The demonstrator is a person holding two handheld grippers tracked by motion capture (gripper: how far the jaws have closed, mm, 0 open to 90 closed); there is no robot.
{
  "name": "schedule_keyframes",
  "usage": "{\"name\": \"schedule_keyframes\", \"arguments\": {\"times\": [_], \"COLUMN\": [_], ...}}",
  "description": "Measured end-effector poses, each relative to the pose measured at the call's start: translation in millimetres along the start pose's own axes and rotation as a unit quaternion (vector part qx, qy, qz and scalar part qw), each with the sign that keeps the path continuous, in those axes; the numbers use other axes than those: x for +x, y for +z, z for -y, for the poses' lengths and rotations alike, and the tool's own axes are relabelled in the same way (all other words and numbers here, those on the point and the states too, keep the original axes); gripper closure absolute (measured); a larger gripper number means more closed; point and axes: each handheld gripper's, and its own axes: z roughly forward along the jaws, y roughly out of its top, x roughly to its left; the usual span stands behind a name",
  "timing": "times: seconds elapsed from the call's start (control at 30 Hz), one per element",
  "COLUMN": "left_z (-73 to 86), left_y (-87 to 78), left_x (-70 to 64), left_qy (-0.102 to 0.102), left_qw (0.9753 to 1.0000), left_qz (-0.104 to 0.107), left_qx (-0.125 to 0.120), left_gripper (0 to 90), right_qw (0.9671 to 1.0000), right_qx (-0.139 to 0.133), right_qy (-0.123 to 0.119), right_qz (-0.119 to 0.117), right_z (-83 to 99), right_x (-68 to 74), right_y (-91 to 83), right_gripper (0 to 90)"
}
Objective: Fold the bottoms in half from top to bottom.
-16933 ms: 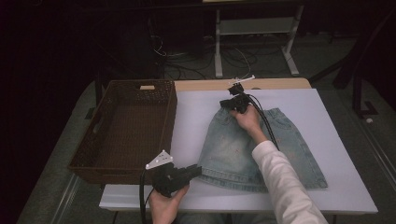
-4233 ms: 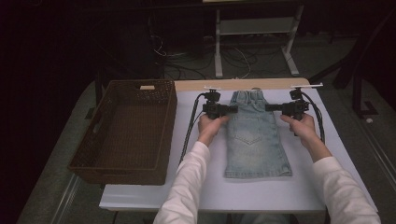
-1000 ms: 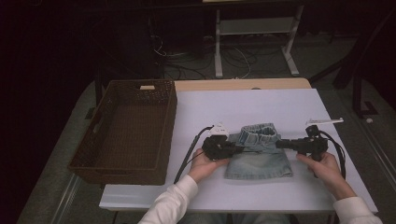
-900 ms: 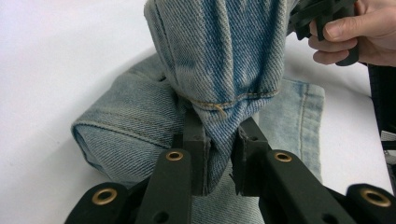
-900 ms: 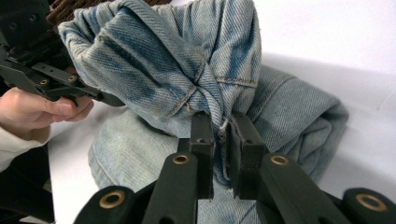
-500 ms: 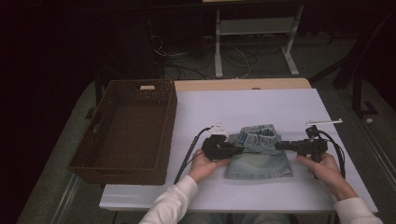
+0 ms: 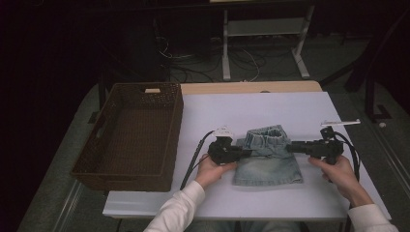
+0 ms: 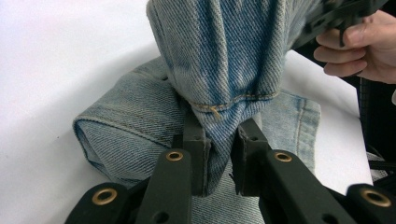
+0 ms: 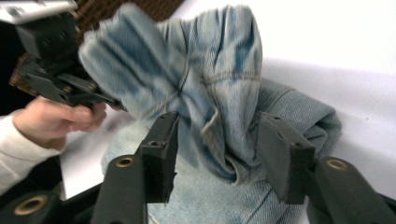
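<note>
Altogether two tools on one denim garment point(image 7: 267, 159) — left tool point(image 8: 219, 154) pinching its hem, right tool point(image 9: 215, 154) spread.

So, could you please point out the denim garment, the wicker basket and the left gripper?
denim garment point(image 7: 267, 166), high view, flat lower layer.
wicker basket point(image 7: 175, 126), high view, right wall.
left gripper point(image 8: 219, 154), left gripper view, between its fingertips, on the pinched denim.

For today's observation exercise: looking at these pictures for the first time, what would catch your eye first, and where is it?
First, the faded denim garment bunched at the near middle of the white table, pinched between the left gripper and the right gripper from either side. In the left gripper view the jaws are clamped on a fold of it. Next, the dark wicker basket at the table's left edge.
</note>
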Motion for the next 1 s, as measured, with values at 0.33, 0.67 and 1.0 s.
{"name": "schedule_keyframes", "arguments": {"times": [0.33,0.67,1.0], "left_z": [0.1,0.0,-0.3], "left_y": [0.2,0.2,0.3], "left_x": [-0.1,0.0,-0.2], "left_qy": [0.001,-0.001,-0.010], "left_qw": [1.0000,1.0000,1.0000], "left_qz": [-0.001,0.000,0.000], "left_qx": [0.000,0.000,0.000], "left_gripper": [77.5,77.5,77.5], "right_qw": [0.9983,0.9979,0.9993], "right_qx": [-0.058,-0.063,-0.032], "right_qy": [0.000,-0.011,-0.016], "right_qz": [-0.004,0.005,0.002], "right_z": [-16.1,-39.3,-49.6], "right_x": [-7.3,-27.7,-40.6], "right_y": [-21.5,-3.3,18.5], "right_gripper": [39.9,55.3,88.7]}}
